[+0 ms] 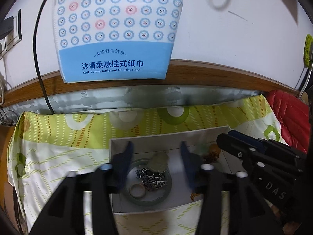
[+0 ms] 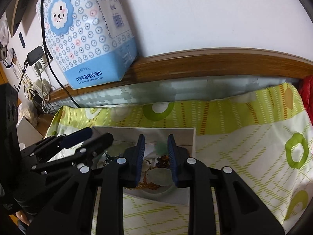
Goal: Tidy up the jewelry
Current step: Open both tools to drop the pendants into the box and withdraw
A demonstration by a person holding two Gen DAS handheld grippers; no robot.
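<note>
A: Your left gripper (image 1: 155,163) hangs over the grey tray (image 1: 117,143) with its blue pads well apart and nothing between them. Past its tips, in the gap, lies the round glass dish (image 1: 168,191) holding a dark chain (image 1: 152,178), a plain ring (image 1: 137,190) and a pale disc (image 1: 158,161).

B: And your right one?

A: Your right gripper (image 2: 156,160) has its pads drawn in to a narrow gap. I see nothing pinched there. Just beyond and below its tips sit a pale green pendant (image 2: 158,176), amber beads (image 2: 146,185) and a thin ring (image 2: 146,165).

B: Where is the tray?

A: On the green patterned cloth (image 2: 244,137), under both tips. A tissue pack (image 1: 119,29) stands far ahead of you against the wall.
</note>
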